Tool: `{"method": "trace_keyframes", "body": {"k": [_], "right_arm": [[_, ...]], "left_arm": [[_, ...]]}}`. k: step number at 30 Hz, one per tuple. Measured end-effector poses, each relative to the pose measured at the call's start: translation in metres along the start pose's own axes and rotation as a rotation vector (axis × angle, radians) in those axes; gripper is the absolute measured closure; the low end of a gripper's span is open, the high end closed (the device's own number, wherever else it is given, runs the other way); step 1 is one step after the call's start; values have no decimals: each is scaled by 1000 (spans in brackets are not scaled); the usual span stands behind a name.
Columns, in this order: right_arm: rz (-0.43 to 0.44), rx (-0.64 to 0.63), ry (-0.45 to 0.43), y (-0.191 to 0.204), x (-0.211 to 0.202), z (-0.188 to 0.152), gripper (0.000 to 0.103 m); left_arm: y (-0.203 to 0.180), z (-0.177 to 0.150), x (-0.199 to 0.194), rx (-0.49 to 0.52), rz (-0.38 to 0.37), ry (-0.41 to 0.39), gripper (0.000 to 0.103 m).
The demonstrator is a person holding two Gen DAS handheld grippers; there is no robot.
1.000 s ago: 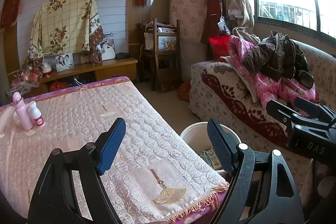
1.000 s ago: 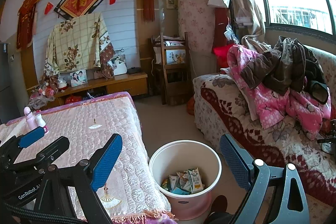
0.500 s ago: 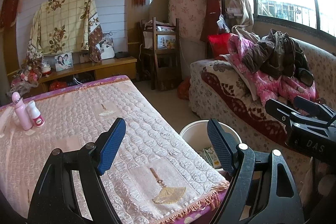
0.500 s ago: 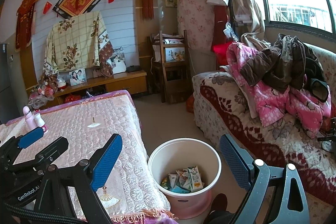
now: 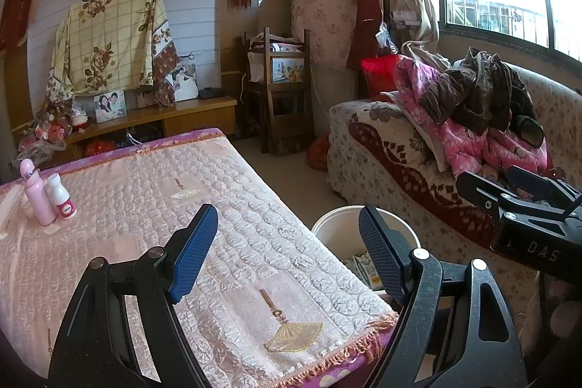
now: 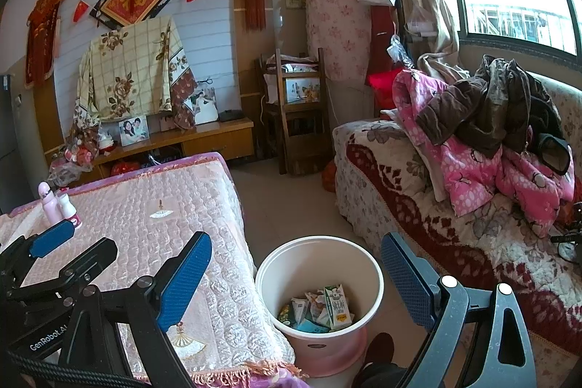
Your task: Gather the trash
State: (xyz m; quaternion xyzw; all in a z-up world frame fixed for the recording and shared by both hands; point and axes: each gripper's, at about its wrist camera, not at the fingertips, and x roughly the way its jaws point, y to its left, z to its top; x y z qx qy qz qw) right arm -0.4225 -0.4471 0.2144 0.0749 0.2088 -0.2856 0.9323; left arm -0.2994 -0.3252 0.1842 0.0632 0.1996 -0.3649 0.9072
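Observation:
A white trash bin (image 6: 316,282) with a pink base stands on the floor between the table and the sofa. It holds several empty drink cartons (image 6: 320,311). In the left wrist view only the bin's rim (image 5: 338,224) shows past the table edge. My left gripper (image 5: 287,257) is open and empty above the table's near right corner. My right gripper (image 6: 296,275) is open and empty above the bin. The left gripper (image 6: 54,242) also shows at the left of the right wrist view.
A table with a pink quilted cloth (image 5: 145,224) carries a pink bottle (image 5: 34,195) and a small white bottle (image 5: 62,195) at its far left. A sofa (image 6: 454,224) piled with clothes lies on the right. A wooden chair (image 6: 298,111) and a low cabinet (image 6: 189,140) stand at the back.
Both views have shifted only slightly. Both grippers stay open and empty.

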Motion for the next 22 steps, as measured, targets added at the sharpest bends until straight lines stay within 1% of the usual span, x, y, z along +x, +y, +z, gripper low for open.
{"method": "trace_keyframes", "body": {"k": [3, 9, 12, 22], "right_arm": [[2, -1, 5, 0, 1, -4, 10], [2, -1, 13, 1, 3, -6, 10], [2, 0, 19, -1, 6, -3, 10], [-2, -11, 43, 1, 14, -6, 10]], "left_arm": [[0, 0, 0, 0, 0, 1, 24], [4, -10, 4, 7, 1, 18, 24], [7, -14, 5, 3, 0, 21, 24], [19, -13, 13, -13, 2, 41, 24]]}}
